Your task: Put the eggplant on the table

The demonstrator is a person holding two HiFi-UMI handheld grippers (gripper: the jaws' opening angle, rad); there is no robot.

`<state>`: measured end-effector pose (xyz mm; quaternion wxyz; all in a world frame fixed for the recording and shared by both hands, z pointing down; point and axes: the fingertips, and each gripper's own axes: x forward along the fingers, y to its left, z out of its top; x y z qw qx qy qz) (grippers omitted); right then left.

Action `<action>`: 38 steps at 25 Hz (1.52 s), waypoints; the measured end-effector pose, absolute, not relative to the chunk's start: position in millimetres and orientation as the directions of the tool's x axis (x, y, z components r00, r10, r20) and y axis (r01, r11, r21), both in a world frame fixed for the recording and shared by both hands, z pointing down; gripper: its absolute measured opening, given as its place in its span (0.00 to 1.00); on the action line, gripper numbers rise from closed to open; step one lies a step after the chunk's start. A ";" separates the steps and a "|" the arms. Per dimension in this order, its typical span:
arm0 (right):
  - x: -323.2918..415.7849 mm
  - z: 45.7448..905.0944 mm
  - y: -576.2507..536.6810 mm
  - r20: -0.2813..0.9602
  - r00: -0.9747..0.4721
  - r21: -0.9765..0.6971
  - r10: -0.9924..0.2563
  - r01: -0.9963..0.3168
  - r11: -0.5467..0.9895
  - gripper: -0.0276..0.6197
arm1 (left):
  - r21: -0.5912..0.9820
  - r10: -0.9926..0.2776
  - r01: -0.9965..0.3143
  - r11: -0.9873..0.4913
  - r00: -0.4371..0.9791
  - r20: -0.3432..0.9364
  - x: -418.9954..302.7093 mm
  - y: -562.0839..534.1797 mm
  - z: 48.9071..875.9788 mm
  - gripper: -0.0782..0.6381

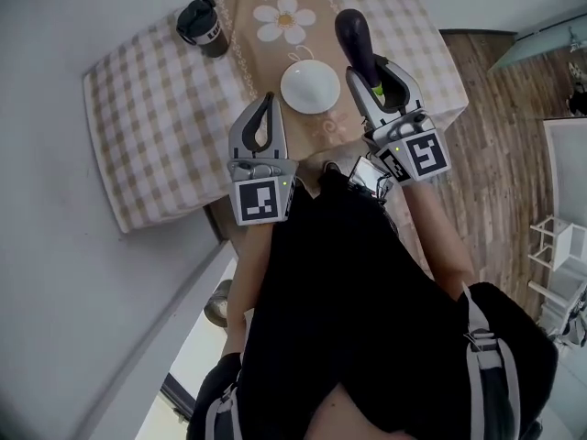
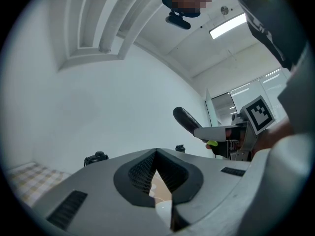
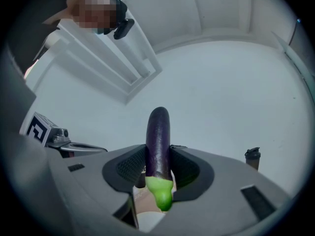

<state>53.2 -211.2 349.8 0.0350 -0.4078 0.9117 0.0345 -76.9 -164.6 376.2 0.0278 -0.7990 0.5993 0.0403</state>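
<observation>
A dark purple eggplant [image 1: 354,37] with a green stem end [image 3: 161,193] sticks forward out of my right gripper [image 1: 374,73], whose jaws are shut on its lower part [image 3: 158,146]. It hangs level above the far right part of the table [image 1: 156,108], just right of a white bowl [image 1: 310,87]. My left gripper [image 1: 269,101] is beside it to the left, near the table's front edge, its tips together with nothing between them [image 2: 156,154]. In the left gripper view the eggplant [image 2: 186,118] and the right gripper [image 2: 216,132] show at the right.
The table has a checked cloth and a tan runner with a daisy print [image 1: 286,18]. A black bottle [image 1: 204,26] stands at the far left of the runner. Wooden floor [image 1: 495,136] and white shelving [image 1: 564,246] lie to the right; a white wall is on the left.
</observation>
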 end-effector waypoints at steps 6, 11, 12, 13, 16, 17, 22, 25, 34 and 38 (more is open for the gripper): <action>42.7 360.7 -215.8 -0.066 -0.677 0.037 -0.733 -0.736 0.676 0.29 | 0.010 -0.961 -0.963 -0.269 0.267 -0.072 -85.6 -163.4 388.1 0.11; 35.0 371.1 -218.6 -0.036 -0.685 0.044 -0.727 -0.728 0.684 0.29 | 0.000 -0.962 -0.963 -0.268 0.268 -0.062 -89.1 -164.5 396.5 0.11; 33.9 373.5 -219.1 -0.029 -0.687 0.044 -0.726 -0.727 0.686 0.29 | 0.000 -0.962 -0.963 -0.268 0.267 -0.060 -89.4 -164.5 397.7 0.11; 33.2 376.4 -219.6 -0.022 -0.687 0.044 -0.726 -0.726 0.686 0.29 | 0.002 -0.962 -0.963 -0.268 0.267 -0.058 -89.7 -164.4 398.9 0.11; 30.9 386.7 -221.8 0.006 -0.687 0.049 -0.726 -0.725 0.687 0.29 | 0.004 -0.962 -0.964 -0.267 0.266 -0.052 -91.8 -164.1 401.7 0.11; 29.3 389.6 -222.3 0.013 -0.690 0.054 -0.724 -0.723 0.689 0.29 | 0.005 -0.963 -0.964 -0.267 0.266 -0.051 -92.8 -163.9 402.4 0.11; 21.2 404.5 -223.8 0.055 -0.698 0.057 -0.714 -0.711 0.700 0.29 | 0.010 -0.963 -0.964 -0.265 0.264 -0.045 -95.3 -161.2 406.4 0.11; 19.8 416.0 -226.0 0.083 -0.694 0.051 -0.715 -0.714 0.699 0.29 | 0.011 -0.964 -0.964 -0.265 0.264 -0.043 -96.3 -159.3 408.2 0.11; 18.0 464.7 -236.2 0.209 -0.672 0.040 -0.711 -0.720 0.692 0.29 | 0.025 -0.964 -0.964 -0.264 0.263 -0.041 -98.7 -157.5 410.8 0.11; 18.4 492.6 -241.6 0.280 -0.655 0.040 -0.702 -0.723 0.690 0.29 | 0.027 -0.965 -0.964 -0.263 0.262 -0.031 -100.5 -156.4 418.0 0.11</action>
